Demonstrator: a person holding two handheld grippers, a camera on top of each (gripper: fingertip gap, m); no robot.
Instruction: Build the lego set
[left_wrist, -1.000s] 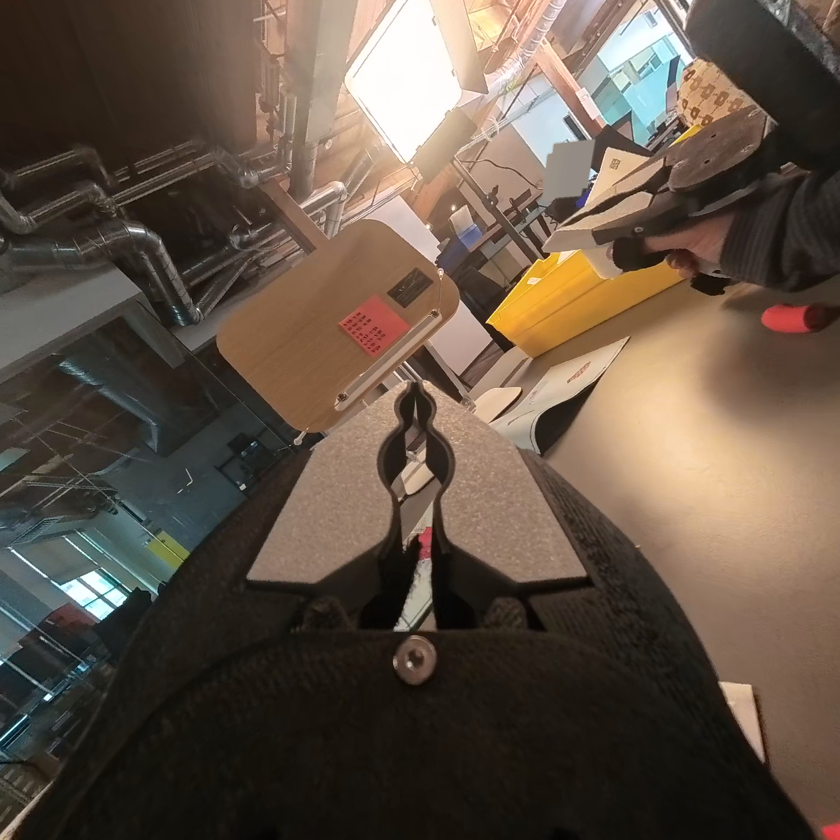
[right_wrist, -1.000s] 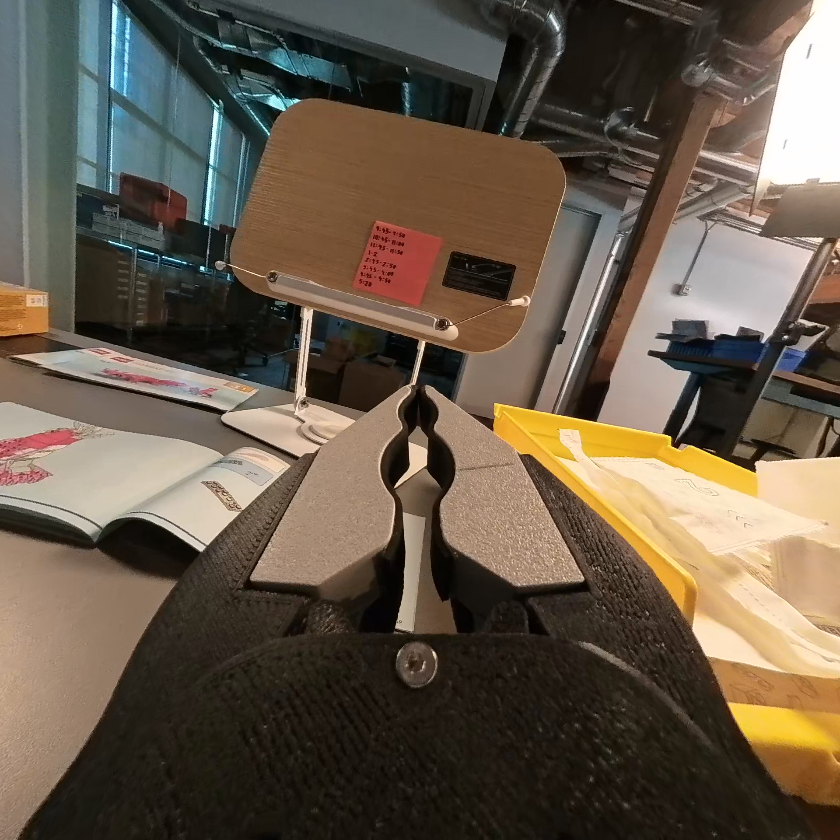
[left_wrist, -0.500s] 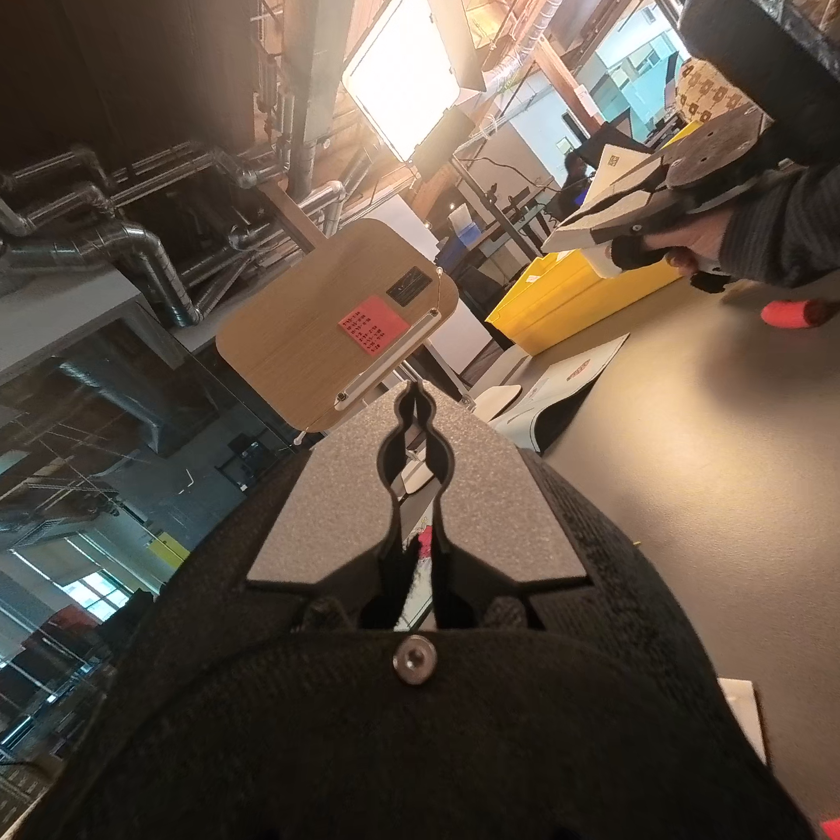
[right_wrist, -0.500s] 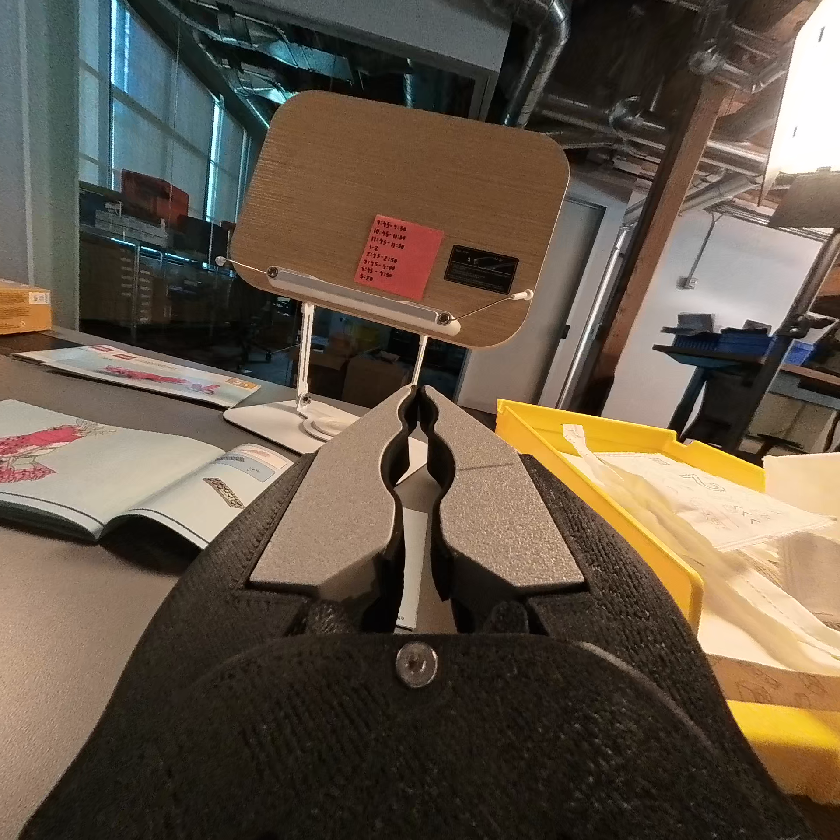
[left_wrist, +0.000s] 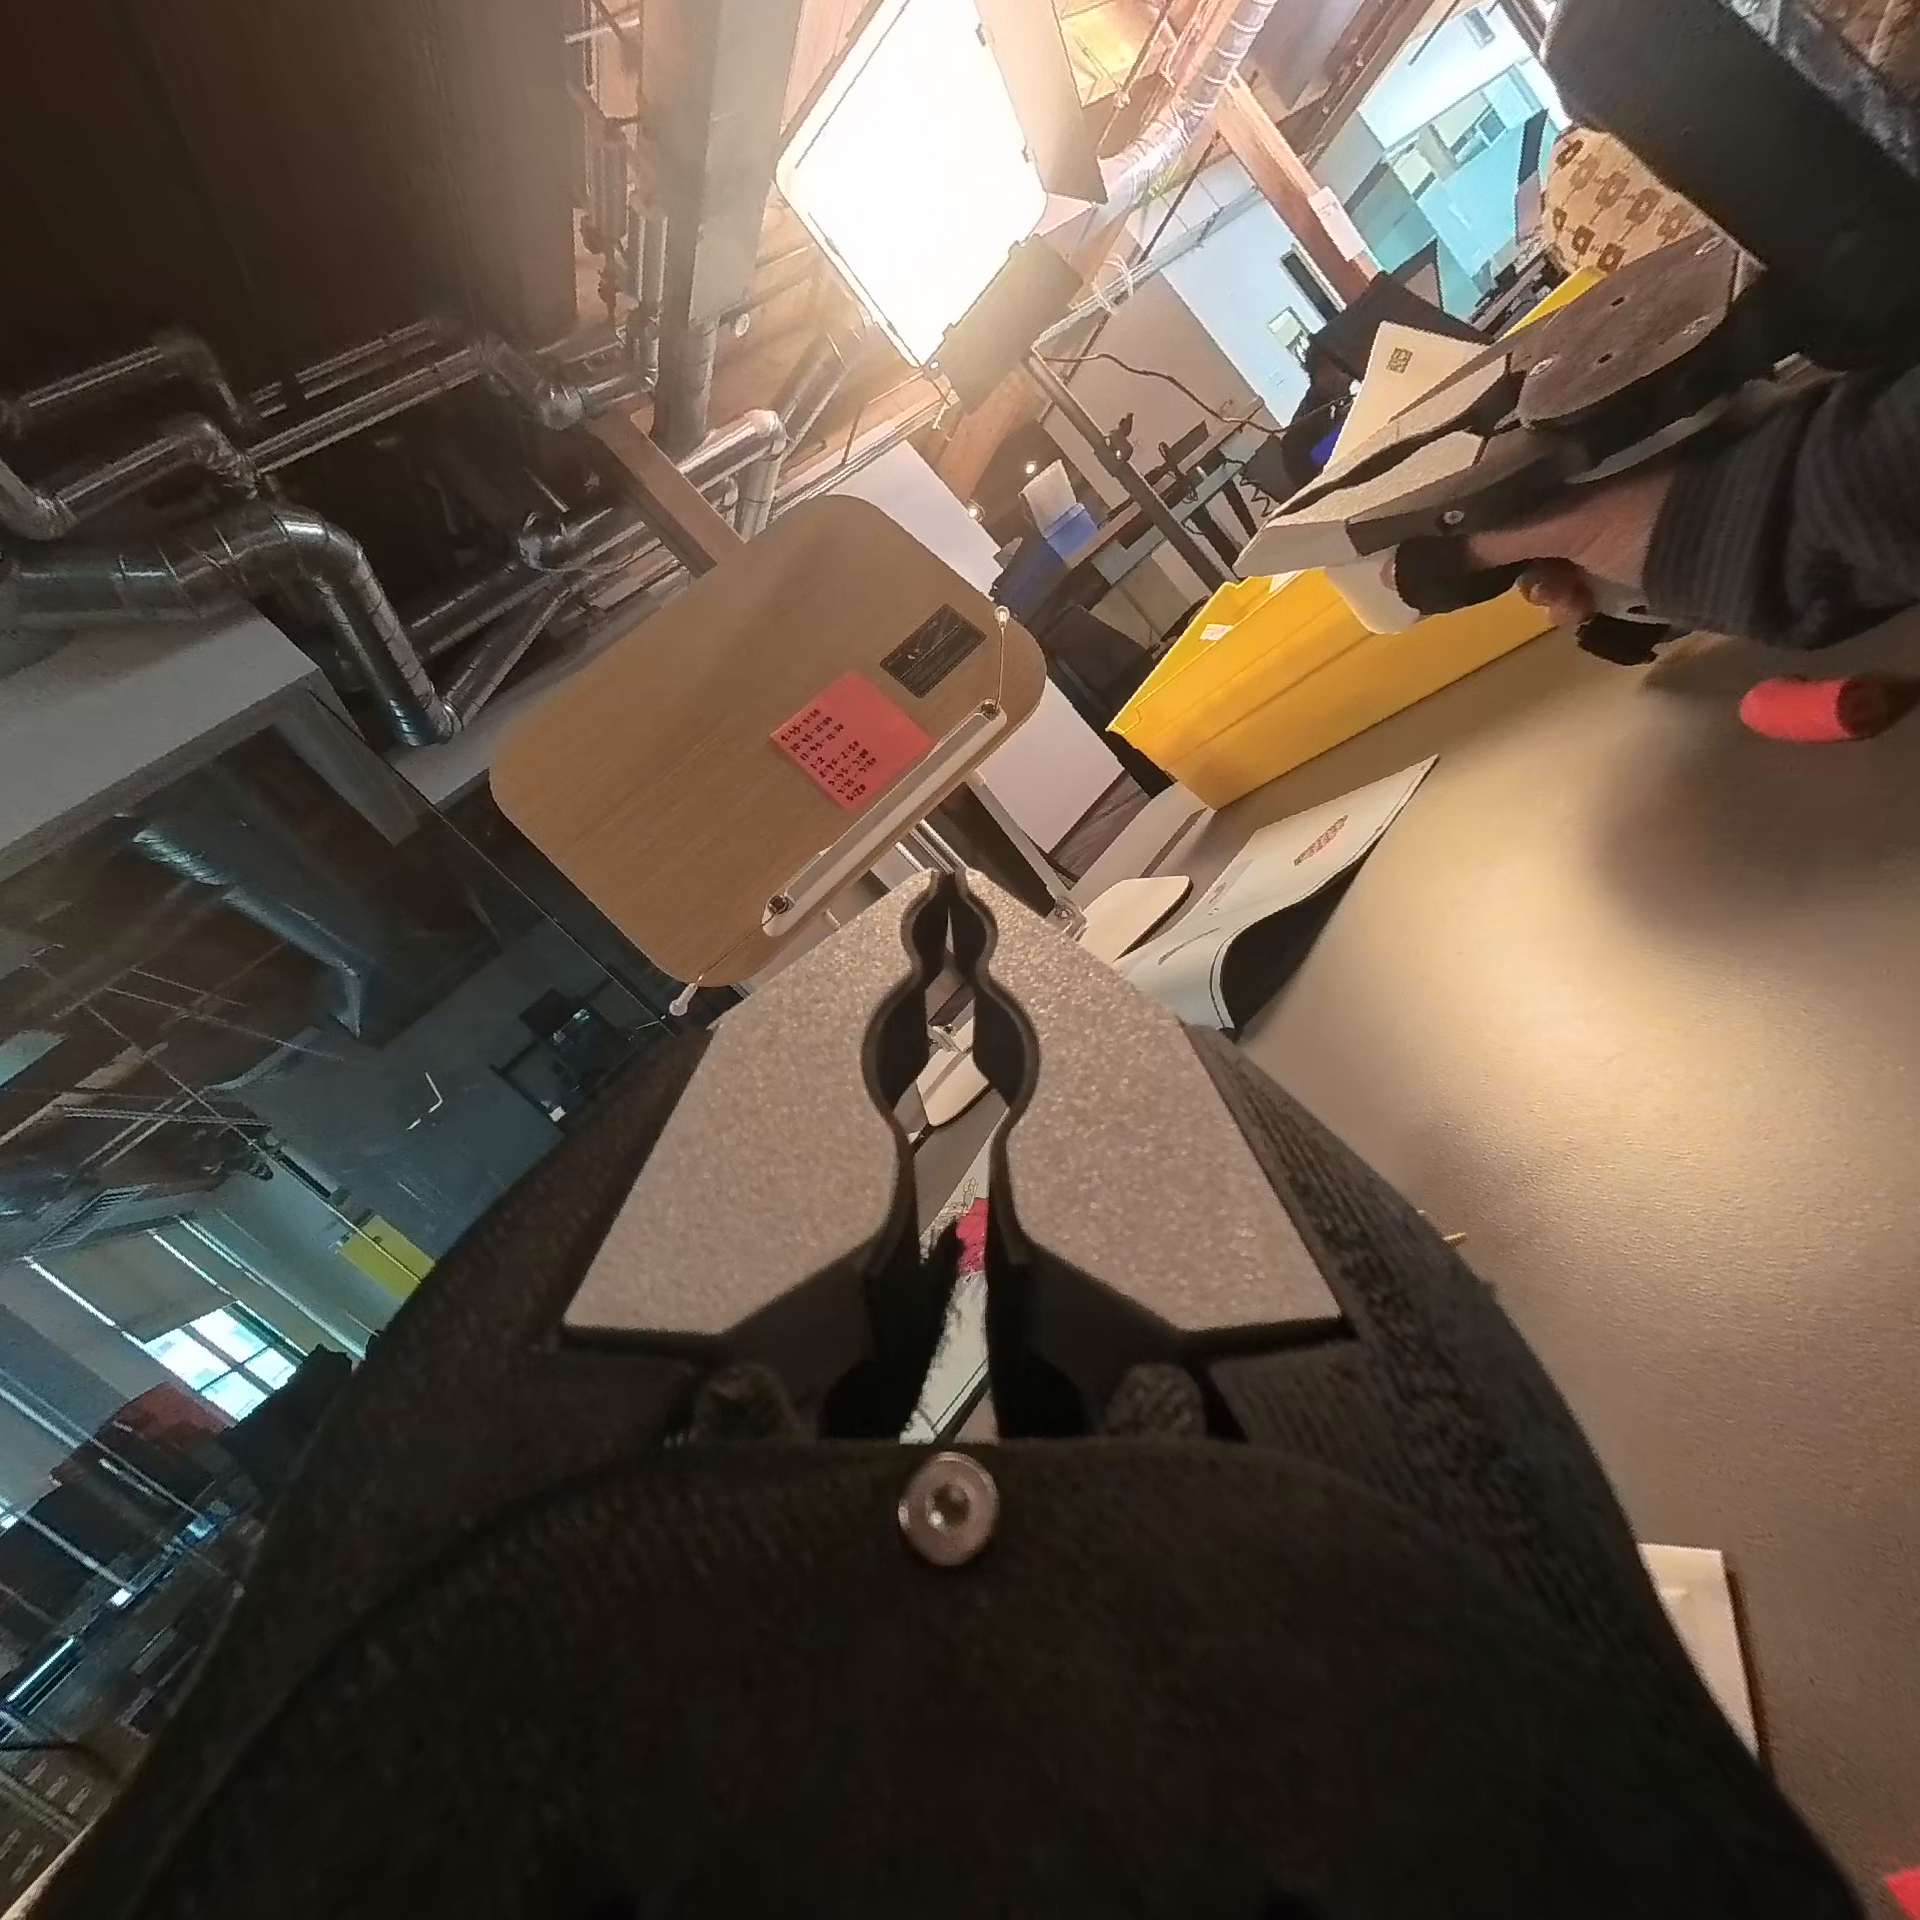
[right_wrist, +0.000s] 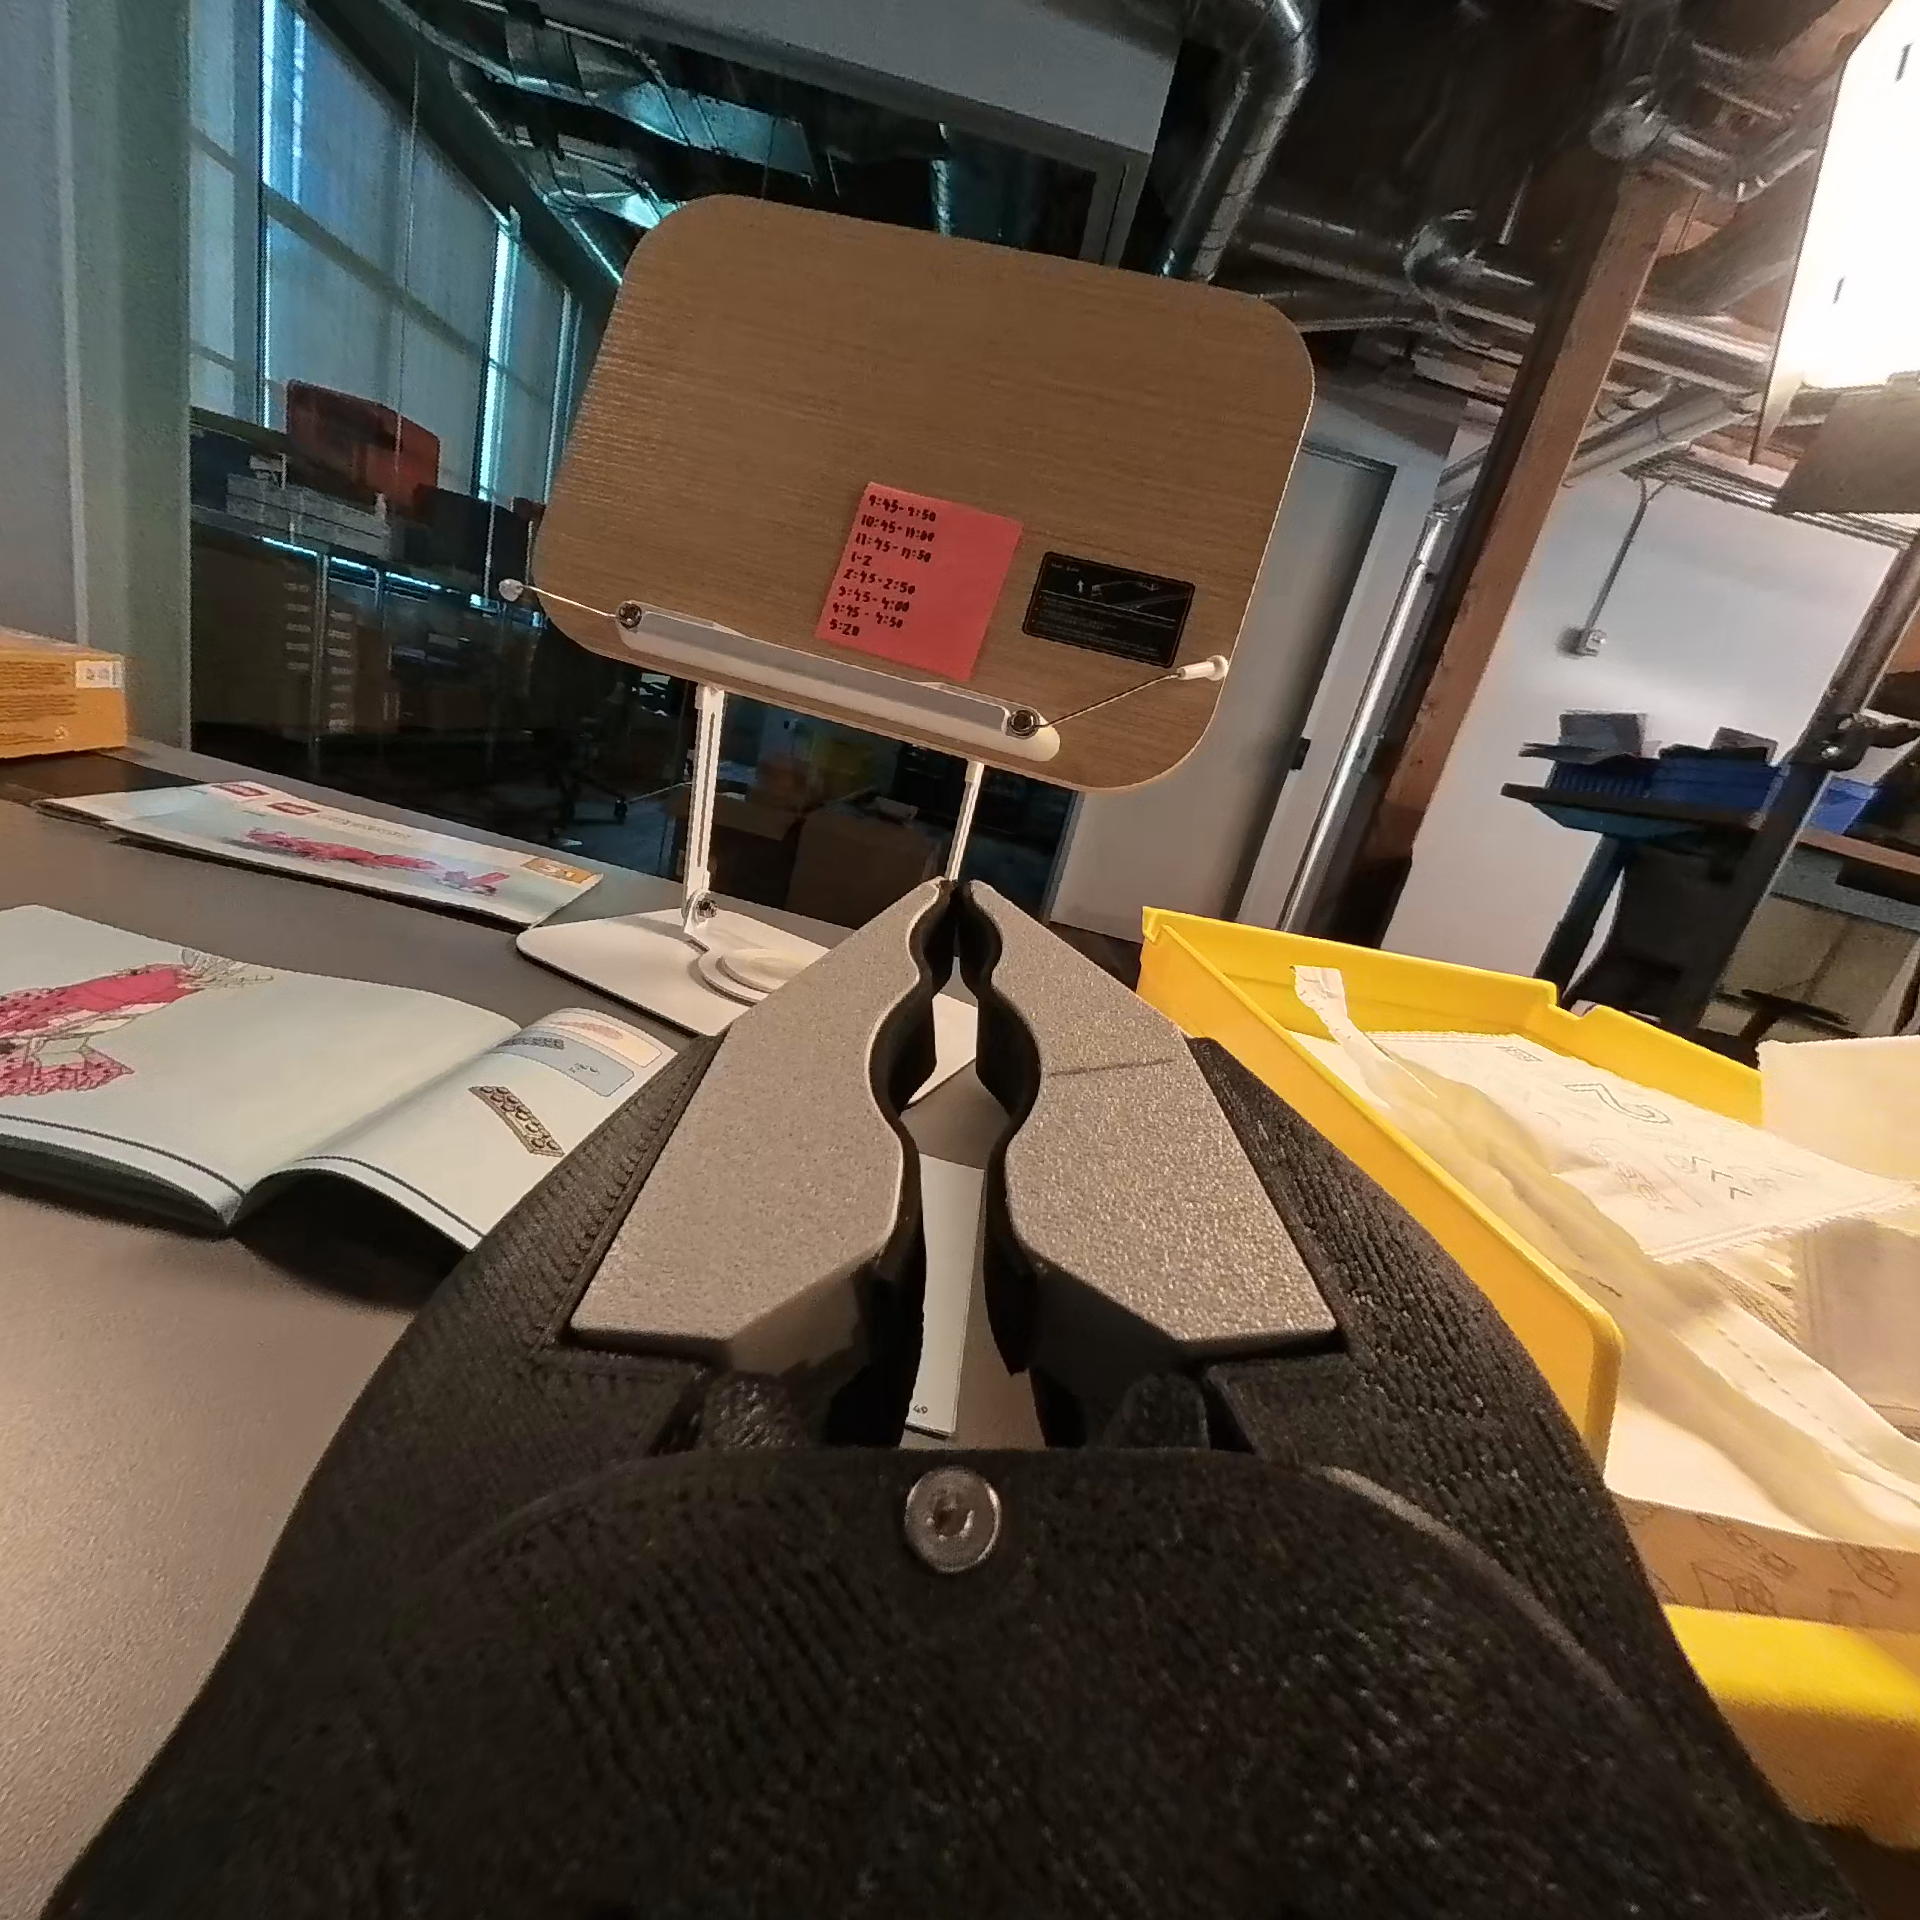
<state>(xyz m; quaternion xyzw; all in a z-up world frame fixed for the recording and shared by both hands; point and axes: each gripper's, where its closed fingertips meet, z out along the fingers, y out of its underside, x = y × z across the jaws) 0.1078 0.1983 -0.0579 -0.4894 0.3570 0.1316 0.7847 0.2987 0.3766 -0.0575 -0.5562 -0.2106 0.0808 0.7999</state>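
Observation:
My left gripper (left_wrist: 948, 883) is shut with nothing between its fingertips, held tilted above a grey table (left_wrist: 1558, 1091). It points at a wooden book stand (left_wrist: 758, 727) that bears a pink sticky note (left_wrist: 847, 732). My right gripper (right_wrist: 956, 896) is also shut with nothing between its fingertips. It points at the same stand (right_wrist: 925, 416), with the note (right_wrist: 914, 592) low on the board. The right gripper also shows in the left wrist view (left_wrist: 1262, 551), held by a hand over a yellow tray (left_wrist: 1330, 665).
The yellow tray (right_wrist: 1382, 982) at the right holds clear plastic bags (right_wrist: 1621, 1164). An open booklet (right_wrist: 260, 1070) lies at the left, a second booklet (right_wrist: 312, 842) behind it, an orange box (right_wrist: 52, 696) at the far left. A red object (left_wrist: 1808, 707) lies near the hand. Some 25 cm of space lies between my two pairs of fingers. From my right tips it is roughly 25 cm to the note (right_wrist: 914, 592); from my left, 40 cm. It is also in sight in the left wrist view (left_wrist: 861, 741).
Both grippers stay shut on nothing. The right gripper has drifted slightly, so the stand sits a little higher in its view. The left wrist view is nearly unchanged.

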